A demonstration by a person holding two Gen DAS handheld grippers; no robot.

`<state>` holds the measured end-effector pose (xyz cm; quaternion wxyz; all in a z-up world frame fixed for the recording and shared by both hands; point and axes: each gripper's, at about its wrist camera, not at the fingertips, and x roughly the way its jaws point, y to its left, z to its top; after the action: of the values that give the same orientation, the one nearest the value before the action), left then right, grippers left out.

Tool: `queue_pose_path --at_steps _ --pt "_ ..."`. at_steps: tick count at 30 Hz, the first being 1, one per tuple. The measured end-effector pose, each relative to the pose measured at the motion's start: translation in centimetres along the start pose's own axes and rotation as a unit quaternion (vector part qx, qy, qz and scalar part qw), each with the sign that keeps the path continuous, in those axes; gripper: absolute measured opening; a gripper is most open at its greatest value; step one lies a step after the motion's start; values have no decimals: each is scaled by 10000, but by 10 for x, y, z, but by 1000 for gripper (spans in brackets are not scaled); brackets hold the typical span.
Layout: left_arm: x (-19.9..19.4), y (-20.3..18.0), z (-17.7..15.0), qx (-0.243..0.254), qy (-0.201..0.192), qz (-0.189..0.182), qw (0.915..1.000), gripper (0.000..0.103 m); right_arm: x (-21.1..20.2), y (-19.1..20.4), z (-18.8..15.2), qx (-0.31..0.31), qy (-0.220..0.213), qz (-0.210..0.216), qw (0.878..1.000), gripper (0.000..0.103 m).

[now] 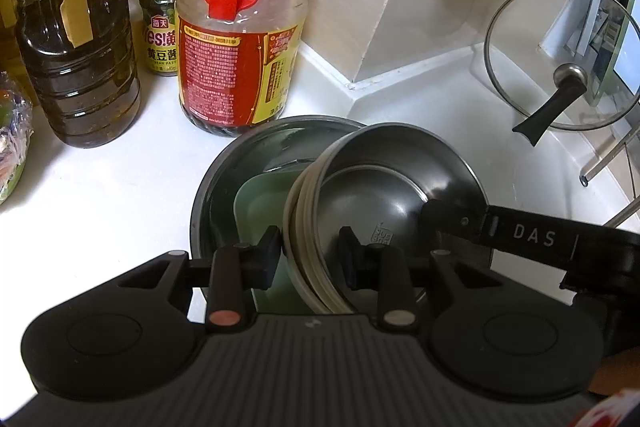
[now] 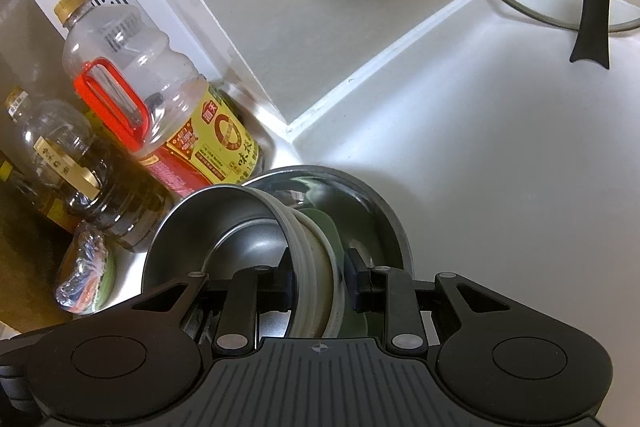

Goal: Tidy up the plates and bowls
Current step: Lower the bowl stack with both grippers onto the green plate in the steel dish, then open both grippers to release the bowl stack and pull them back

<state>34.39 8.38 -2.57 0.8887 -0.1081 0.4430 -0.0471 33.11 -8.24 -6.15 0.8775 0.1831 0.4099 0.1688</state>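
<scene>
- The left gripper [image 1: 308,247] has its jaws clenched on the rim of a stack of nested bowls [image 1: 304,219], one pad outside the cream-edged rims, the other inside the steel bowl [image 1: 384,187] on top.
- The right gripper [image 2: 322,277] grips the same stack [image 2: 312,259] from the opposite side, its jaws also clamped across the layered rims.
- Between the two pairs of jaws the stack stands tilted on edge, the steel bowl's hollow open to the side.
- Just beyond the jaws sits a large steel basin [image 1: 224,171] on the white tabletop [image 1: 100,195]; a green dish [image 1: 260,195] leans inside it, and the stack is partly inside the basin too.
- Farther ahead of the left jaws: a red-handled sauce bottle [image 1: 236,39], a dark oil bottle [image 1: 76,67] and a small jar [image 1: 160,23].
- Off to the right of the jaws, a glass pot lid [image 1: 560,55] leans upright, well apart.
</scene>
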Motion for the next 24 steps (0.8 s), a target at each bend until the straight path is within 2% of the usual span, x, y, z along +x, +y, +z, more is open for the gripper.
queue_pose_path --at_steps 10,12,13,14,15,19,24 --pt "-21 -6 1 318 -450 -66 9985 26 -15 -8 1 -20 -296 324 9990 27" --pt "-24 -8 1 393 -538 -76 9977 22 -17 -10 2 65 -328 437 9985 27" --pt "-24 -8 1 408 -546 -51 9977 21 -17 -11 2 94 -342 468 9983 26" --pt "-24 -8 1 398 -561 -28 9976 17 -17 -11 2 117 -359 486 9981 18" --pt "-24 -7 1 379 -570 -17 9977 14 -18 -11 3 145 -370 562 9976 15" --pt "-23 -1 5 221 -495 -97 9985 11 -17 -10 6 213 -329 539 9978 15" --pt "-22 0 13 100 -392 -125 9991 11 -14 -17 17 601 0 586 9965 15"
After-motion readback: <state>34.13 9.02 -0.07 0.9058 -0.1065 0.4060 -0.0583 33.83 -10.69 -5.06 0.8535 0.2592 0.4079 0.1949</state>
